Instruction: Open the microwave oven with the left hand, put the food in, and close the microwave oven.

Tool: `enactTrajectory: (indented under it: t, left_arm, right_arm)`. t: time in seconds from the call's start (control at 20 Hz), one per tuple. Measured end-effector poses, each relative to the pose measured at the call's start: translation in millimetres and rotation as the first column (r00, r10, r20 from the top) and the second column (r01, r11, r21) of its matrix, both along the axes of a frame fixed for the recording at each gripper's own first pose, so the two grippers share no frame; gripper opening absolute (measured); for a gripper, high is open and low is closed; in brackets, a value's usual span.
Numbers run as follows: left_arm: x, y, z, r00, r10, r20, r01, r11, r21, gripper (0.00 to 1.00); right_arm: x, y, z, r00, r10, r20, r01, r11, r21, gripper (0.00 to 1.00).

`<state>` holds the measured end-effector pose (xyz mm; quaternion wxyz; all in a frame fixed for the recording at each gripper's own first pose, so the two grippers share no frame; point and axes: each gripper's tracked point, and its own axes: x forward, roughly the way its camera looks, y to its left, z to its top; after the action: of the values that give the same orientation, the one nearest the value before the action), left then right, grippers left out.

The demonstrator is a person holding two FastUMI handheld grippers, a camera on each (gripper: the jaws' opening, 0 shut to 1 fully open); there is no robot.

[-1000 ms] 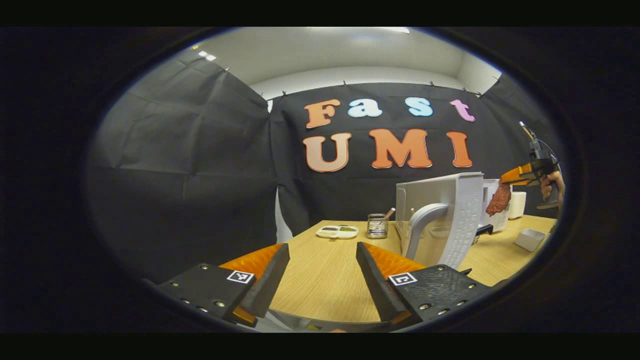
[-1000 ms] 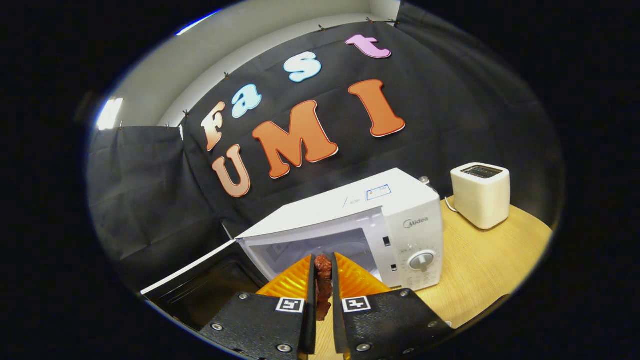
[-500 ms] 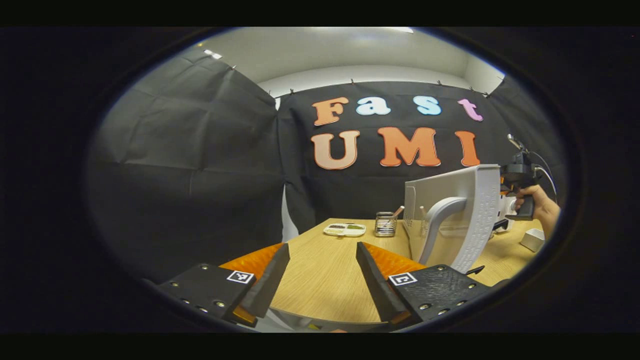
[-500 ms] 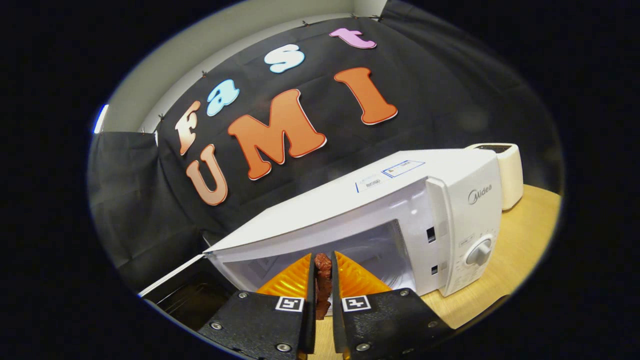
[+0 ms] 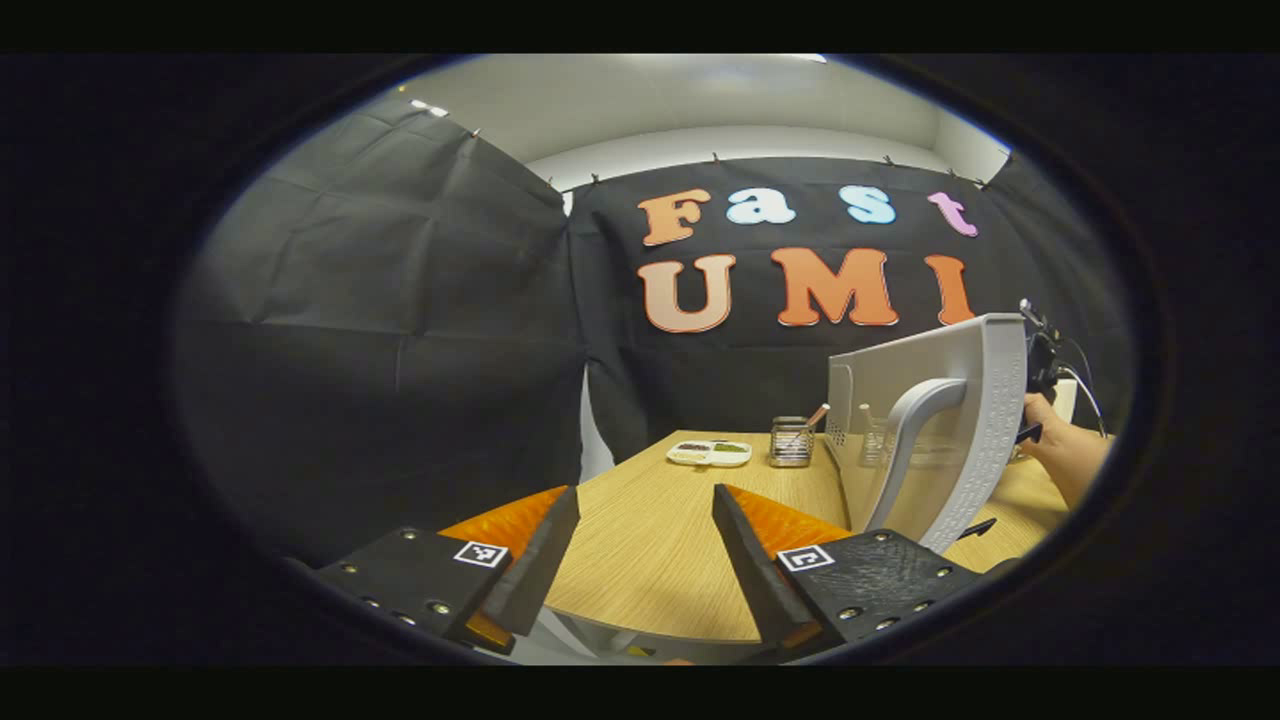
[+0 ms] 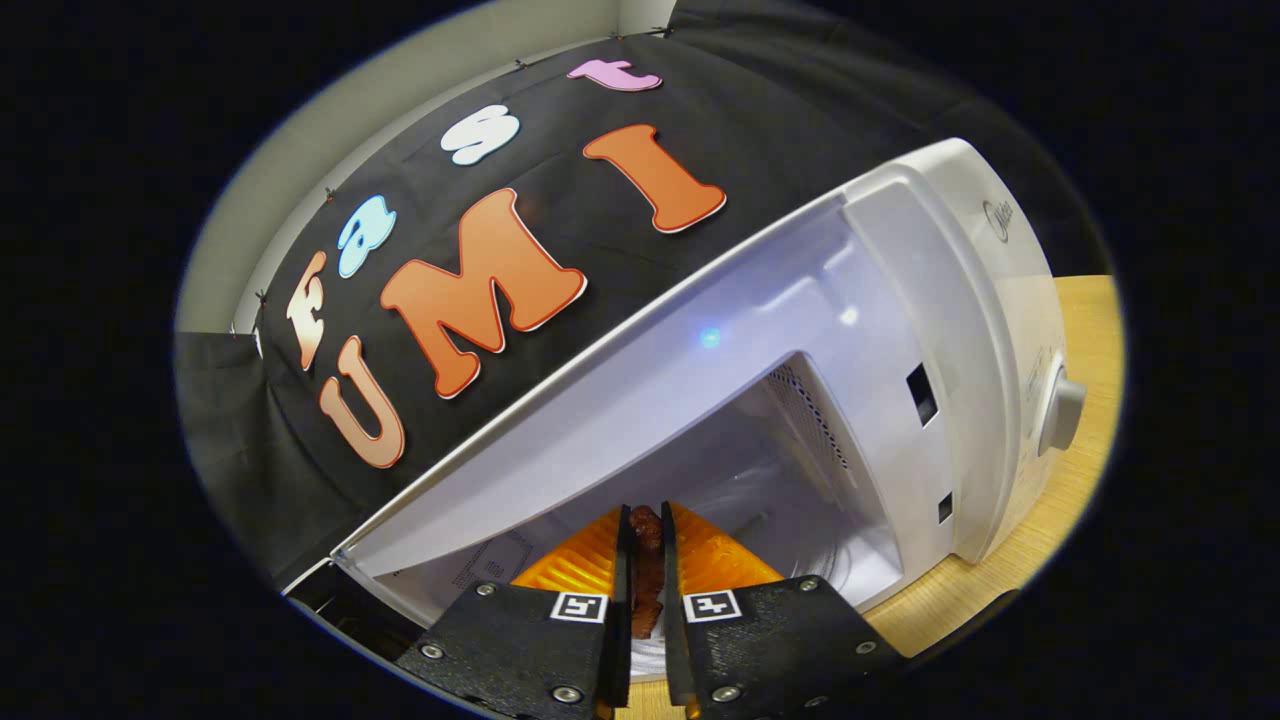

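Note:
In the right gripper view the white microwave (image 6: 900, 330) looms close, its cavity open in front of me. My right gripper (image 6: 647, 525) is shut on a dark red piece of food (image 6: 648, 570), its tips at the mouth of the cavity. In the left gripper view the microwave door (image 5: 940, 420) stands swung open, edge-on, with its grey handle (image 5: 915, 430) toward me. My left gripper (image 5: 640, 500) is open and holds nothing, over the wooden table (image 5: 650, 550) to the left of the door. A hand (image 5: 1065, 455) shows behind the door.
A small white dish (image 5: 710, 453) and a wire-mesh cup (image 5: 791, 445) with utensils stand at the far side of the table. The microwave's control knob (image 6: 1062, 412) sits at the right. Black cloth walls close in the booth at left and back.
My right gripper has moved forward with the food, from in front of the microwave to the mouth of its cavity. The left gripper has stayed open and swung slightly left.

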<state>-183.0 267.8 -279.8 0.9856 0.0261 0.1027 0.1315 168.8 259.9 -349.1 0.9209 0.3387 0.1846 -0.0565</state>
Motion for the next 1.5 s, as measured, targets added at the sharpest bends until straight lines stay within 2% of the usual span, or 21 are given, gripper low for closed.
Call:
enactTrajectory:
  t: [0.3,0.6,0.75,0.95,1.05,1.1,1.2,1.5]
  left_arm:
    - [-2.0,2.5,1.3,1.000,0.013,-0.004,-0.013,1.000,0.007,0.81]
    - [-7.1,2.4,3.9,1.000,0.020,-0.001,-0.020,1.000,0.008,0.82]
    - [-8.4,-5.4,4.2,1.000,0.008,0.000,-0.008,1.000,-0.001,0.83]
    - [-7.1,-13.9,7.7,1.000,-0.007,0.003,0.007,1.000,0.001,0.81]
    - [-6.4,-19.8,7.7,1.000,-0.015,-0.003,0.015,1.000,0.003,0.81]
    - [-4.2,-23.5,8.5,1.000,-0.022,-0.006,0.022,1.000,-0.001,0.81]
    - [-1.6,-31.8,6.0,0.999,-0.032,-0.018,0.032,0.999,-0.008,0.81]
    - [5.8,-66.7,7.7,0.996,-0.083,-0.030,0.083,0.996,0.006,0.82]
  right_arm:
    - [11.9,11.5,-20.7,0.998,-0.059,0.014,0.059,0.998,-0.001,0.14]
    - [14.6,9.6,-37.7,0.997,-0.078,0.006,0.078,0.993,-0.091,0.14]
    - [12.1,-0.2,-54.4,0.995,-0.087,-0.046,0.080,0.985,-0.151,0.21]
    - [-0.6,-12.7,-67.5,0.991,-0.071,-0.112,0.040,0.965,-0.261,0.33]
    - [-2.3,-15.4,-53.3,0.995,-0.039,-0.094,0.009,0.955,-0.298,0.35]
    - [-7.2,-17.1,-51.7,0.995,-0.029,-0.099,-0.003,0.951,-0.309,0.43]
    - [-24.6,-21.0,-45.7,0.994,-0.004,-0.106,-0.031,0.944,-0.329,0.52]
    - [-70.4,-39.7,-7.9,0.996,0.071,-0.061,-0.088,0.928,-0.362,0.66]
